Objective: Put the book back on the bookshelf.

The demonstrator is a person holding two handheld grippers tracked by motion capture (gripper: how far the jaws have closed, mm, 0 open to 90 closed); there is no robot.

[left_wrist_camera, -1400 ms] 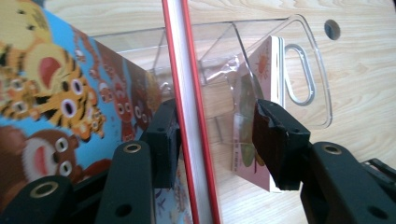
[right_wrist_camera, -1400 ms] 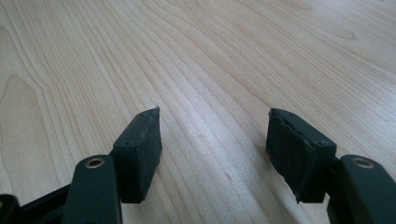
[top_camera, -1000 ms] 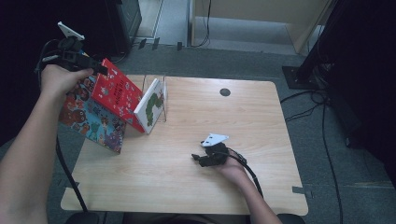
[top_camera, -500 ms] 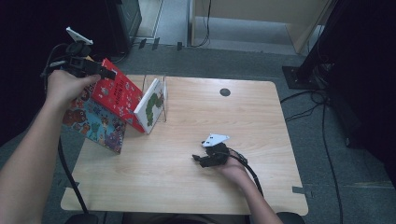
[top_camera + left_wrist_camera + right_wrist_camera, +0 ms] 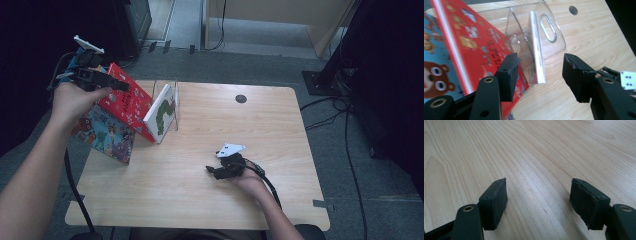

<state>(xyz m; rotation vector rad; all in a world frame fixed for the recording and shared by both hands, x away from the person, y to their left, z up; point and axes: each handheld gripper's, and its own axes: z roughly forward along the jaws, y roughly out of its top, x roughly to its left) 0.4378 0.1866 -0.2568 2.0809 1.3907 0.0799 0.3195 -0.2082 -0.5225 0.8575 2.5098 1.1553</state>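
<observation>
A red book leans on a clear acrylic stand at the table's left. A blue book with a bear leans behind it at the edge. A thin white book with a green caterpillar stands in the stand. My left gripper hovers above the red book's top edge, open, nothing between its jaws. My right gripper rests low on the table near the front middle, open over bare wood.
The wooden table has a round cable hole at the back. Cables lie on the floor at the right. A dark cabinet stands behind the left corner.
My left hand has moved right and nearer the table, from beyond the books' left side to above the red book. The right gripper has stayed put.
</observation>
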